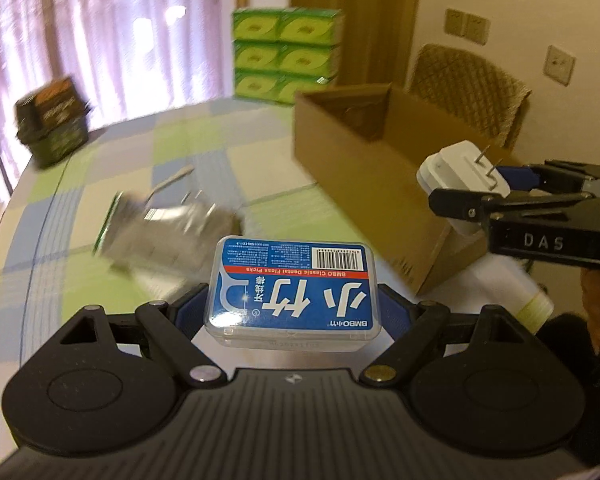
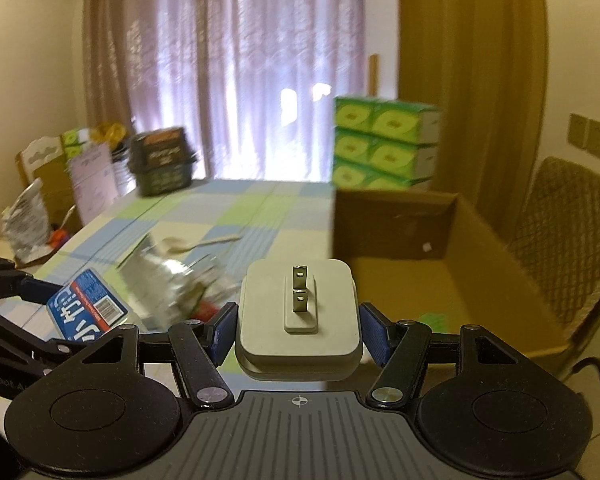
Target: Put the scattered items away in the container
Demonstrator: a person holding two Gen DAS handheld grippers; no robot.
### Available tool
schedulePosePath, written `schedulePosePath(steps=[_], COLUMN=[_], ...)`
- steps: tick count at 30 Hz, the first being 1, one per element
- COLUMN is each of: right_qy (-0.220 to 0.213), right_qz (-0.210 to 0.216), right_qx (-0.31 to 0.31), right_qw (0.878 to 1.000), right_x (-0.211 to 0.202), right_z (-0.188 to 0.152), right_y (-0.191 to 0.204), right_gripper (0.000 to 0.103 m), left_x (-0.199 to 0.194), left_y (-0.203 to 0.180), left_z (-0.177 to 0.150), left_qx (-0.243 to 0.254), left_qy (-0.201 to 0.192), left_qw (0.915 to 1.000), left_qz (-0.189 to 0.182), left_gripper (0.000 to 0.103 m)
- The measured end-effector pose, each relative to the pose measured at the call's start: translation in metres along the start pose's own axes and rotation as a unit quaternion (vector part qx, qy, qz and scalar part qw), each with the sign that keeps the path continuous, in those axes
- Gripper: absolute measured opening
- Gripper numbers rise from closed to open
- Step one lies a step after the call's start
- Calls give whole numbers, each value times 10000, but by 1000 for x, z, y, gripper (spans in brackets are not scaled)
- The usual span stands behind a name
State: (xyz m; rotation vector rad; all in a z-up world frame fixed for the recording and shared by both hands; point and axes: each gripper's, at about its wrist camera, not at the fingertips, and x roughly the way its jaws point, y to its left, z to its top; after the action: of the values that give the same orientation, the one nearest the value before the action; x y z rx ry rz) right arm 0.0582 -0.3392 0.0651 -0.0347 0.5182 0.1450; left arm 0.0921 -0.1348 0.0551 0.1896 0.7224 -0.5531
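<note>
Blue-labelled and clear-cased, the floss pick box (image 1: pixel 293 292) sits clamped between the blue pads of your left gripper (image 1: pixel 293 308), label up and barcode away from the camera, held above the checked tablecloth (image 1: pixel 148 152); your right gripper (image 2: pixel 298 320) pinches the white plug adapter (image 2: pixel 298 316) from both sides, its two metal prongs pointing away from the wrist camera; in the left wrist view that same adapter (image 1: pixel 460 176) hangs over the near wall of the cardboard box (image 1: pixel 360 148), which stands open on the right side of the table; the right wrist view shows the box interior (image 2: pixel 452 280) ahead and to the right of the adapter, with a small green patch on its floor that you cannot identify at this blur; a crumpled silver foil packet (image 1: pixel 160 232) lies on the cloth just beyond the floss pick box, and a pale wooden spoon (image 2: pixel 196 244) lies past it; both are outside the cardboard box; a dark green carton (image 1: pixel 52 124) stands at the far left edge of the table, well apart from the rest; stacked green tissue packs (image 1: pixel 286 56) stand behind the cardboard box, and a wicker chair (image 1: pixel 472 88) stands to its right
</note>
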Motion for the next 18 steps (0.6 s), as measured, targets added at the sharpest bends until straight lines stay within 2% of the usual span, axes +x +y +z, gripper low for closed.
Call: schedulePosePath(steps=[9,18], right_qy=[-155,-80], right_qz=[-488,-778], right_qx=[63,272], right_qw=[9987,9966], right_x=[-2,9], right_z=[20,18], right_y=[-61,-110], right_gripper=[67,67], left_x=[29,73], left_y=[-52,-90], left_z=[59,87], left_qx=[431,624], left_qy=[-331,-262], left_qw=[9977,9951], left_qz=[-412,-717], left_gripper=[84,84])
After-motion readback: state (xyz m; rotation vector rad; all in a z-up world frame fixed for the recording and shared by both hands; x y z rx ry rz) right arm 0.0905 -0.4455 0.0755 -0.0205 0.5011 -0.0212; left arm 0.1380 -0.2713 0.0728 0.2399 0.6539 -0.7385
